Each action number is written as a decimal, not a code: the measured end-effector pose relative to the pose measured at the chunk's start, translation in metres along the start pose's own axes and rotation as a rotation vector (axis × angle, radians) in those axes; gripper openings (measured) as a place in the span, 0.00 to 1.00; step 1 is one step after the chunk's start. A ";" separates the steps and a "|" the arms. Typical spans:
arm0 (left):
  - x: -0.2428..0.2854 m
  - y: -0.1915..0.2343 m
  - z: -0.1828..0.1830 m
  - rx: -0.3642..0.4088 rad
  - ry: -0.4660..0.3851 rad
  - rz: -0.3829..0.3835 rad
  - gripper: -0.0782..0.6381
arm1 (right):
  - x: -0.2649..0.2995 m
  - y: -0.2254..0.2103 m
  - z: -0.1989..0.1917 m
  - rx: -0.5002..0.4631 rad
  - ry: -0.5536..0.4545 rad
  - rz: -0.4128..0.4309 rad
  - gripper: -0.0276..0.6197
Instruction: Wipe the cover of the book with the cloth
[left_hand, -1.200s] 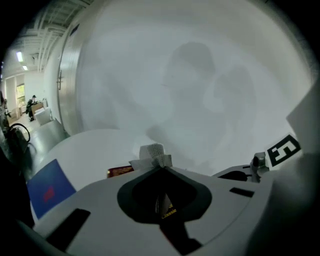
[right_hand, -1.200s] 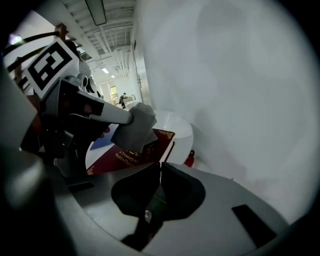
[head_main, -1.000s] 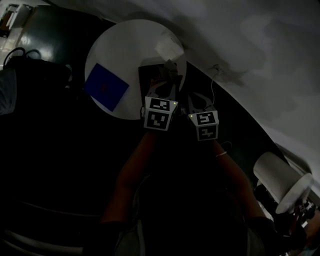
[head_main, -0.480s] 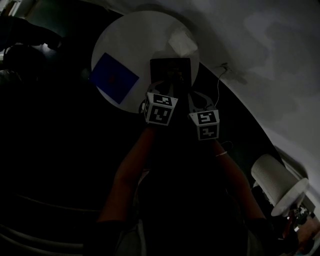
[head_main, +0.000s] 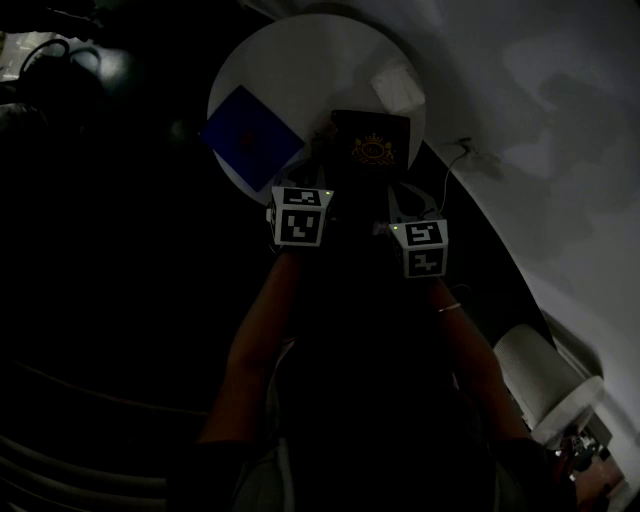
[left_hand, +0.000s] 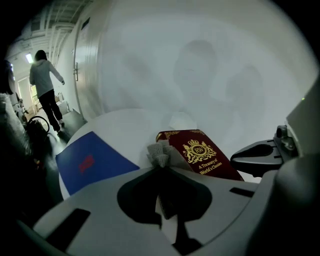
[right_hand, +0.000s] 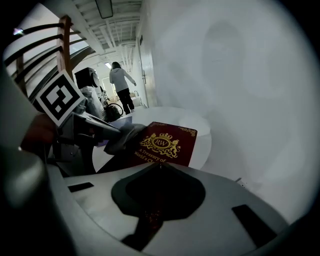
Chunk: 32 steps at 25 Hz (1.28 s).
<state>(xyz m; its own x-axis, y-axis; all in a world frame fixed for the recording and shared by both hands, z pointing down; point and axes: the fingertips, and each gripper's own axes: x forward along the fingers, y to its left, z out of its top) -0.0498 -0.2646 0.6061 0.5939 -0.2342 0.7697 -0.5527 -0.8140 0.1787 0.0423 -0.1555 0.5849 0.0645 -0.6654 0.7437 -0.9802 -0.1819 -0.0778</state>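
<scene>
Two handheld grippers meet over a round white table (head_main: 300, 70) in the upper centre of the head view. A dark red book (head_main: 372, 150) with a gold crest lies flat near the table's lower right rim.

The left gripper (left_hand: 160, 167) has its jaws pressed together on a crumpled grey cloth (left_hand: 160, 152). The tuft pokes out past the jaw tips at the book's near left corner and touches the edge of the cover. In the right gripper view the cloth sits at the cover's left side, just left of the crest.

The right gripper (right_hand: 159, 166) is clamped on the near edge of the book, and a strip of red cover shows in the gap between its closed jaws.

A blue folder (head_main: 250, 135) with a red mark lies flat on the left of the table, apart from the book. A small pale item (head_main: 398, 88) rests at the table's upper right, beyond the book.

In the left background of both gripper views, a person (right_hand: 121, 82) in a light top stands in a lit corridor.
</scene>
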 end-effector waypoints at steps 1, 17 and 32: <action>-0.004 0.006 -0.001 -0.011 -0.003 0.017 0.15 | -0.001 0.000 0.000 -0.004 -0.001 0.002 0.09; -0.070 -0.106 0.033 0.048 -0.208 -0.060 0.14 | -0.065 -0.039 -0.025 0.014 -0.098 -0.034 0.09; -0.019 -0.186 -0.031 0.119 -0.016 -0.159 0.15 | -0.098 -0.062 -0.063 0.072 -0.088 -0.074 0.09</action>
<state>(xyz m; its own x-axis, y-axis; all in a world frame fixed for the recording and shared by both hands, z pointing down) 0.0233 -0.0924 0.5774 0.6778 -0.1052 0.7277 -0.3787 -0.8983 0.2229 0.0846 -0.0337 0.5589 0.1552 -0.7085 0.6884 -0.9564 -0.2823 -0.0749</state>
